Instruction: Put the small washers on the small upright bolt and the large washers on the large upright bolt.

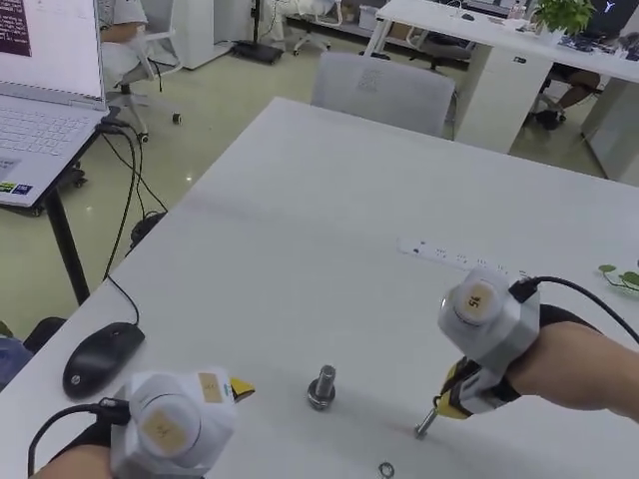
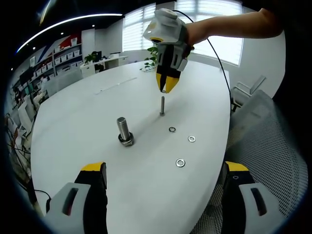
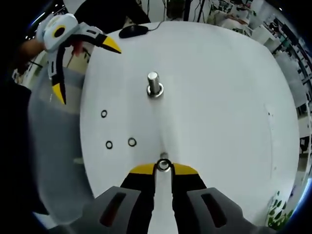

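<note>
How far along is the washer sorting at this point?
Done: unclear; the large bolt has a collar at its base that may be washers. In hand: the right gripper pinches a washer over the small bolt. Left: three loose washers on the table; the left gripper is open.

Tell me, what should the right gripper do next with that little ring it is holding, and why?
Probably ease the right gripper straight down, then open it. It pinches a small washer between its jaw tips just above the small upright bolt, and the ring's hole looks roughly lined up with the bolt's top.
</note>
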Motion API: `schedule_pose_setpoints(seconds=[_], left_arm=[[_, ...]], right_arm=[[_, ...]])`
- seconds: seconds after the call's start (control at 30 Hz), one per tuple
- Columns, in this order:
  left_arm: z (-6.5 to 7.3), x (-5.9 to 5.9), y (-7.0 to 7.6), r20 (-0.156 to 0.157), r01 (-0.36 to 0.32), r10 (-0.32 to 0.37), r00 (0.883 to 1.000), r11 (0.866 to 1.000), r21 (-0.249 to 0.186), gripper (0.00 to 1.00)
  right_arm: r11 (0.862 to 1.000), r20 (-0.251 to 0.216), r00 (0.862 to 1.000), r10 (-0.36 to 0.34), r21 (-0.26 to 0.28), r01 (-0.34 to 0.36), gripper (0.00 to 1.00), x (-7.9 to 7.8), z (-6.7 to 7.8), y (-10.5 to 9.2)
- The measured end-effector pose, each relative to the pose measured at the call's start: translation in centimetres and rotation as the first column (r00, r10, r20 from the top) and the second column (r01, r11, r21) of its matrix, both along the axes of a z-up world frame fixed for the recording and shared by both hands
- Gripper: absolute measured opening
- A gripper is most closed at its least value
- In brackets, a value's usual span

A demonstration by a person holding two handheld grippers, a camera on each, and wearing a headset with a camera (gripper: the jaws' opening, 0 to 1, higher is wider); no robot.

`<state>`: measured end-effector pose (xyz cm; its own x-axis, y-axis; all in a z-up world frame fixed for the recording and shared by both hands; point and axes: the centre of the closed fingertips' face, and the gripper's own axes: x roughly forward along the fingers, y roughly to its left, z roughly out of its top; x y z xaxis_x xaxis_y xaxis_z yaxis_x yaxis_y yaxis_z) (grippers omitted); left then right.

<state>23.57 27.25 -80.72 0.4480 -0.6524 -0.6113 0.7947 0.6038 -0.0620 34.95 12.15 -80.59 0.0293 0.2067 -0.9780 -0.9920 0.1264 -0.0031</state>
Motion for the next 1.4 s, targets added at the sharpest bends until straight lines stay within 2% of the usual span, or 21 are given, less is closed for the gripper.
schedule_pose_setpoints(seconds=[0.27, 0.47, 0.97, 1.4], left_arm=[[-0.2, -0.3, 0.1, -0.008, 0.002, -0.002, 1.000, 1.000, 0.008, 0.99], [-0.3, -0.6, 0.4, -0.014, 0.002, -0.002, 1.000, 1.000, 0.014, 0.97], [-0.3, -0.6, 0.8, -0.009, -0.012, 0.012, 1.000, 1.000, 0.018, 0.95], [-0.5, -0.6, 0.5, -0.018, -0.006, 0.006, 1.000, 1.000, 0.011, 0.91]], right_arm=[[1.000, 0.008, 1.000, -0.011, 0.009, 0.011, 0.12, 0.3, -0.5, 0.1], [1.000, -0.002, 1.000, -0.002, -0.010, 0.002, 0.12, 0.2, -1.2, 0.0], [1.000, -0.012, 1.000, 0.011, -0.024, -0.011, 0.12, 0.1, -2.4, 0.1], [0.998, -0.008, 0.999, 0.045, -0.043, -0.045, 0.13, 0.0, -4.0, 0.1]])
